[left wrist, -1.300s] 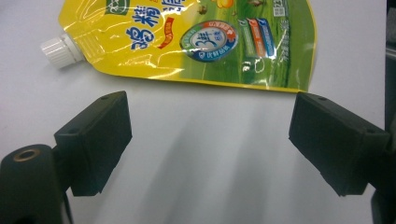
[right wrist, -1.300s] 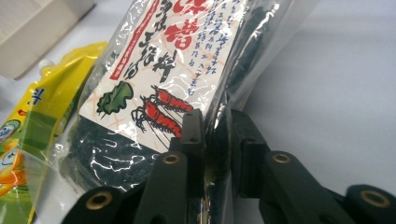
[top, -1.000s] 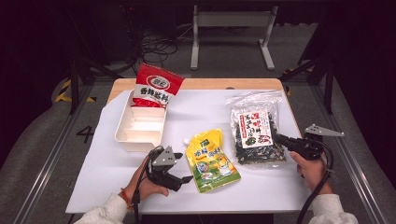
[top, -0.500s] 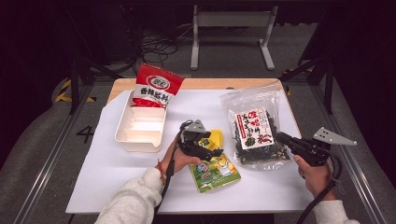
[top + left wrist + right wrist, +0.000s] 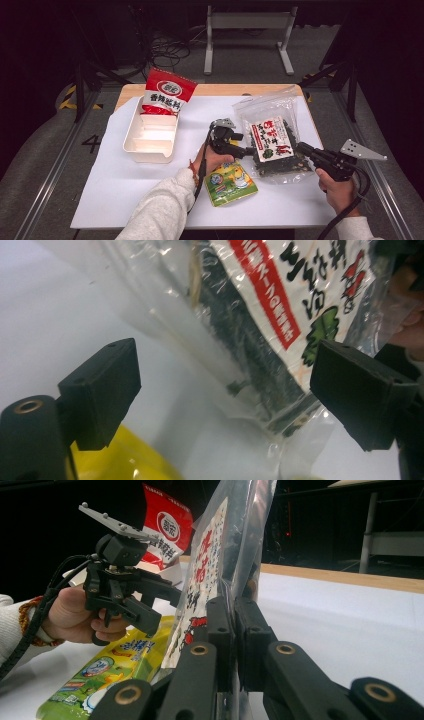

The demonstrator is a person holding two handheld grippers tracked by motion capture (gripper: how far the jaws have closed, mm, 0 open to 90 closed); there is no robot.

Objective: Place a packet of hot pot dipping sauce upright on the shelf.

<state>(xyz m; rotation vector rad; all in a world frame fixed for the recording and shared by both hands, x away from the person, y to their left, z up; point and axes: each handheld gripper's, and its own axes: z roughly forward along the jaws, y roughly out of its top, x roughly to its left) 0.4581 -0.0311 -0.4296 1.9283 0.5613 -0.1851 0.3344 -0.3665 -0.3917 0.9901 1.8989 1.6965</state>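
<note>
The table (image 5: 125,200), under a white sheet, carries one white tray (image 5: 150,137) toward its far left corner, with one red packet (image 5: 167,92) leaning on the tray's far end. One clear seaweed bag (image 5: 272,140) sits toward the right edge, its long axis running from the near edge toward the far edge. One yellow-green pouch (image 5: 230,182) lies near the middle of the near edge, partly under the person's left hand.

The right hand-held gripper (image 5: 232,625) is clamped on the bag's near right corner, jaws nearly together with plastic pinched between them, and lifts that side so the bag stands tilted in the right gripper view. The left hand-held gripper (image 5: 246,150) stands wide, with nothing between its jaws. The bag lies just to its right, its lower left edge ahead of the gap in the left gripper view. Its likely next move is a short slide rightward onto that edge, leaving each of the two hand-held grippers on its own side of the bag.
</note>
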